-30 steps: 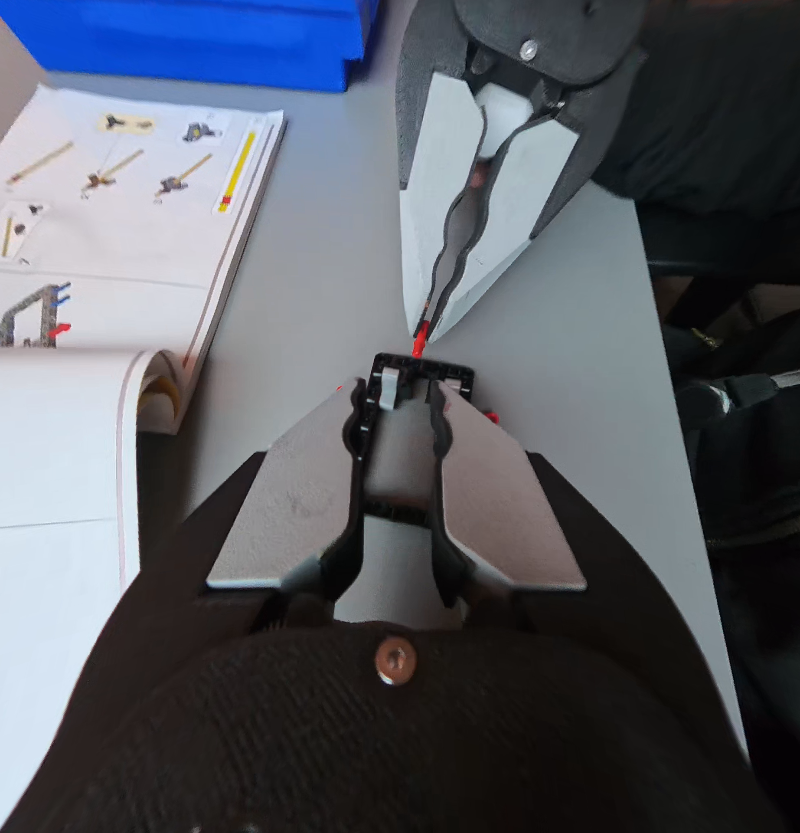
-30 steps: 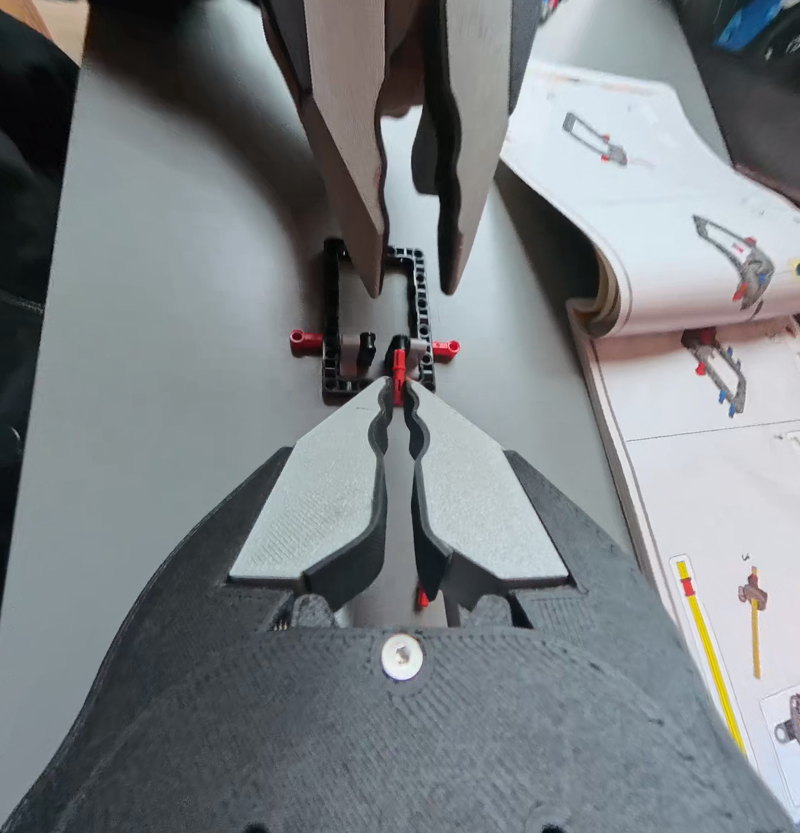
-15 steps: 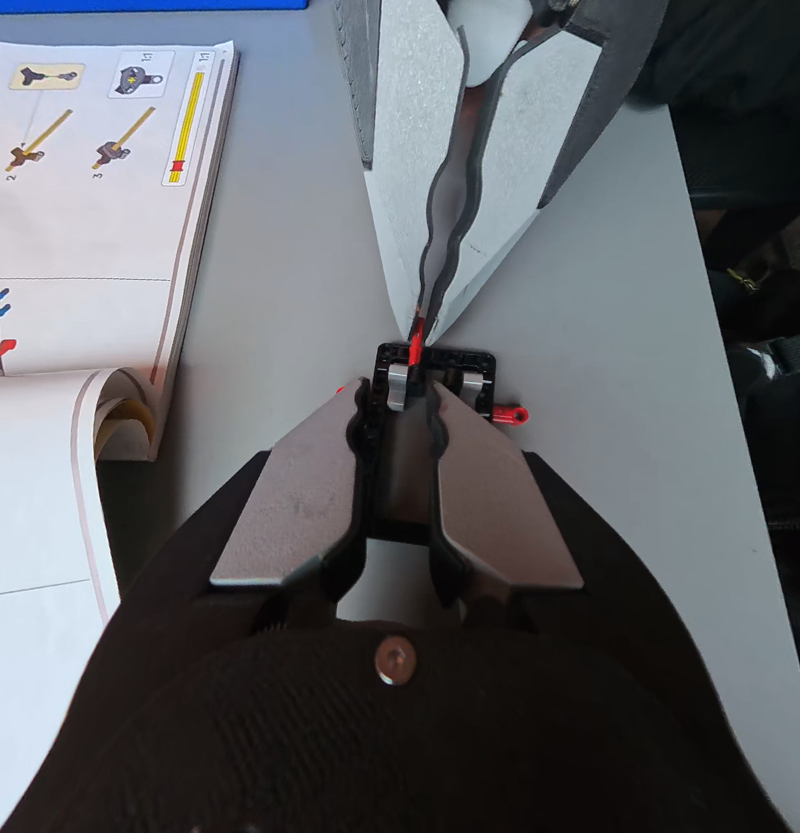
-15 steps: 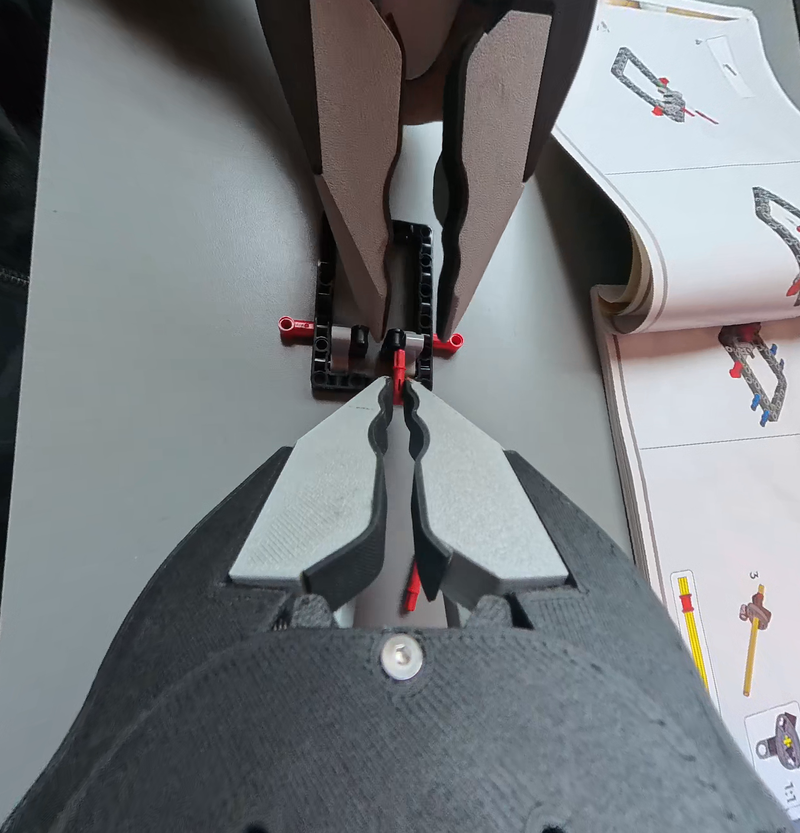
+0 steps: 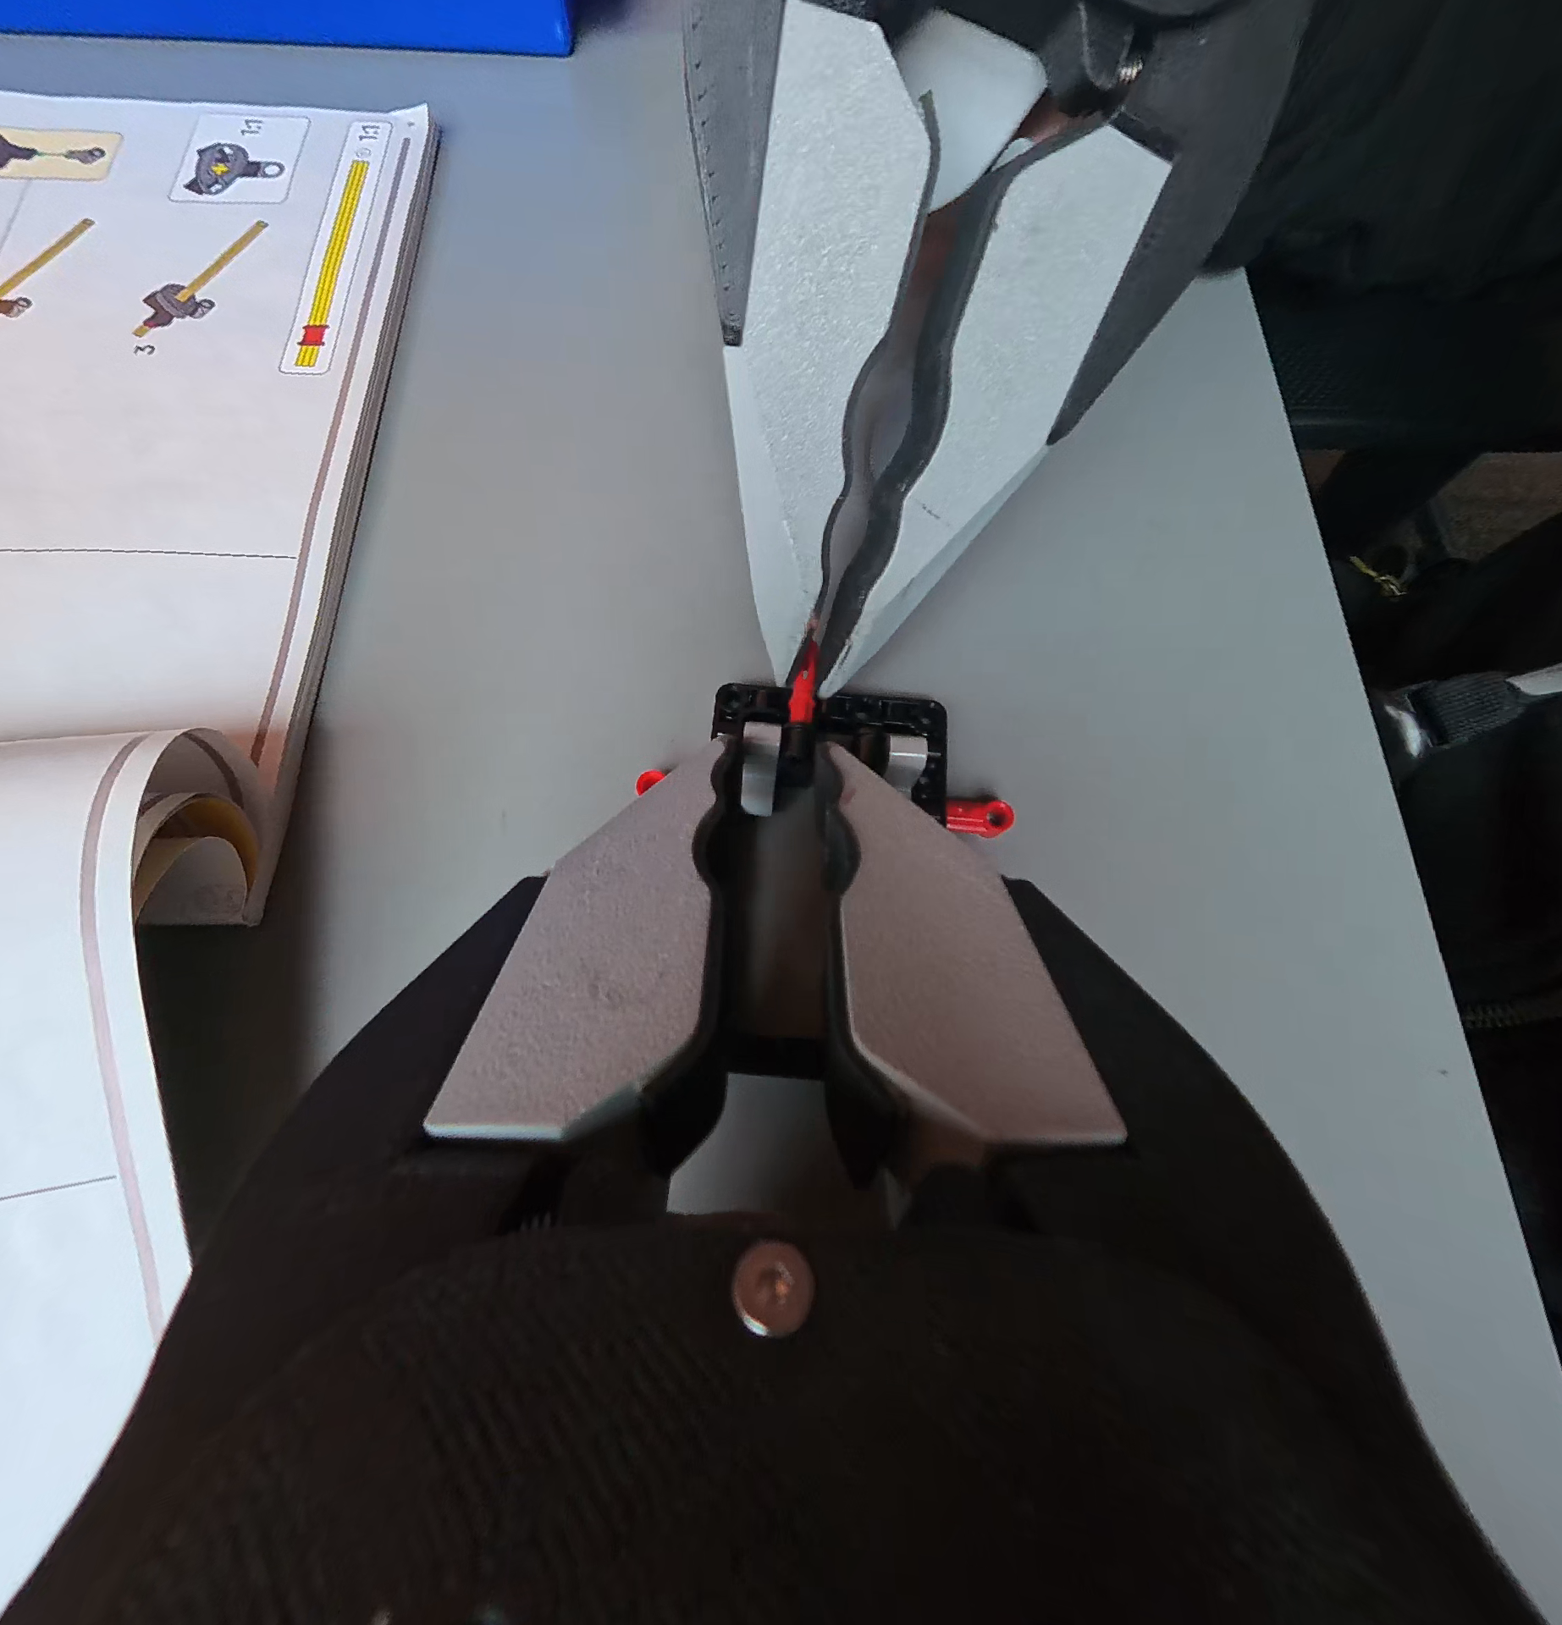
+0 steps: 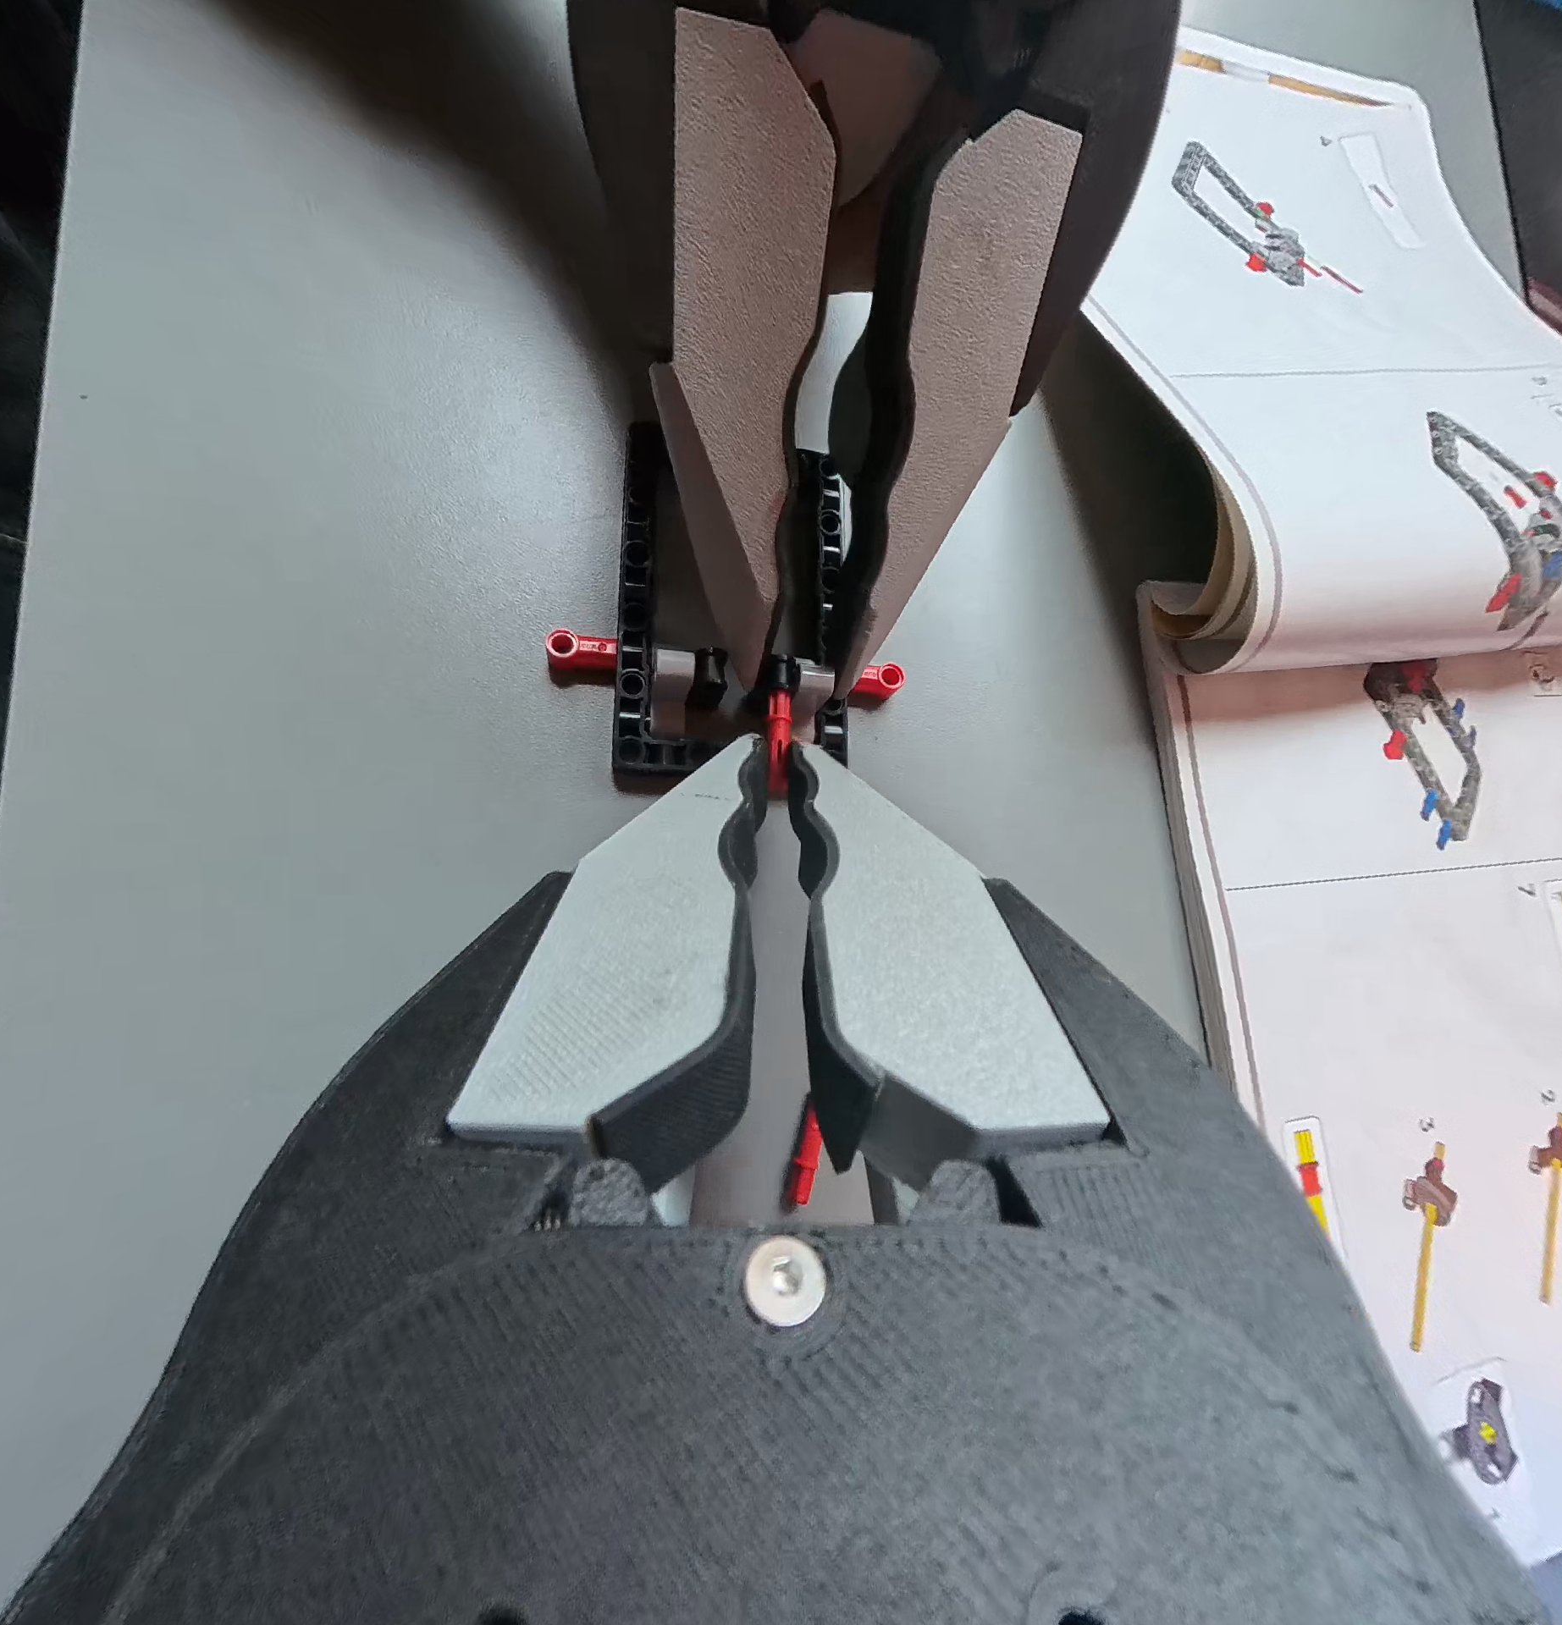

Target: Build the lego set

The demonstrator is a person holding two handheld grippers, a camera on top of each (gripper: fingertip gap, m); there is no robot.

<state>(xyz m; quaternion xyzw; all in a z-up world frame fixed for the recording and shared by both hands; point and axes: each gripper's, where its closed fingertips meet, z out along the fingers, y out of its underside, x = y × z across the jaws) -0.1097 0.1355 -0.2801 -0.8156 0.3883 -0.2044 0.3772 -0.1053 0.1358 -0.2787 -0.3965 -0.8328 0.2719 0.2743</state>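
My left tongs (image 5: 773, 774) grip the right side of the black frame (image 6: 634, 563), pinning it flat mid-table (image 6: 276, 528) so it won't slide. My right tongs (image 6: 775, 747) pinch a red axle (image 6: 777, 717), nosing it into the frame's near-end connector. The manual (image 5: 188, 484) lies beside.

A plain grey desk (image 6: 320, 440) is carrying a black rectangular lego frame (image 6: 634, 563), which is lying flat near its middle with red pins (image 6: 575, 646) sticking out from both long sides. Beside the frame, an open instruction booklet (image 6: 1375, 923) is resting, pages curling. Beyond the booklet, a blue box (image 5: 276, 22) is sitting.
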